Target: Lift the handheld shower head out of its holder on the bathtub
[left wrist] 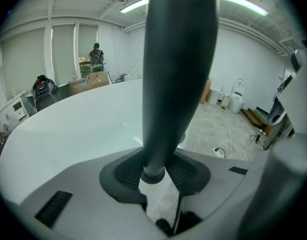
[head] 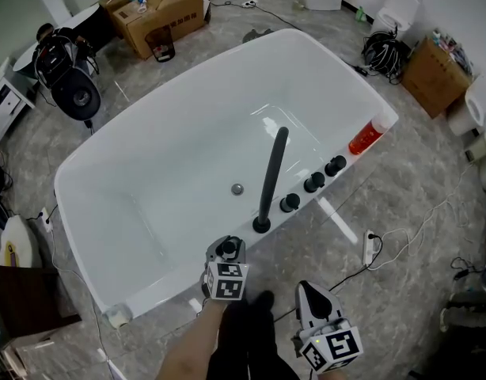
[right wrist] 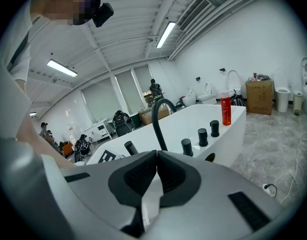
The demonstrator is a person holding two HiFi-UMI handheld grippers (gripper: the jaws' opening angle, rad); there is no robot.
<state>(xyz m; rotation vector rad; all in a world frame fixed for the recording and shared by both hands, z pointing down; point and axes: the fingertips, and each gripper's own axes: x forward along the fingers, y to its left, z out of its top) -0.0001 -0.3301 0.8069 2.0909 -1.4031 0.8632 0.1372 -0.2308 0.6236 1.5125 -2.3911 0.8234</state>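
Observation:
The handheld shower head [left wrist: 178, 59] is a dark grey rod that stands upright and fills the middle of the left gripper view. My left gripper [left wrist: 154, 173] is shut on its lower part, with a ribbed pad on each side. In the head view this gripper [head: 225, 255] sits at the near rim of the white bathtub [head: 93, 157], and only the shower head's round black top [head: 228, 248] shows. The right gripper view shows the shower head [right wrist: 129, 147] as a short black stub on the rim. My right gripper [right wrist: 154, 170] is shut on nothing and hangs off the tub over the floor [head: 308, 293].
A tall black faucet spout [head: 272, 172] and three black knobs [head: 313, 182] stand on the rim to the right of the left gripper. A red bottle [head: 366, 137] stands further along. A power strip with cables [head: 369, 248] lies on the floor. Cardboard boxes [head: 156, 6] stand beyond the tub.

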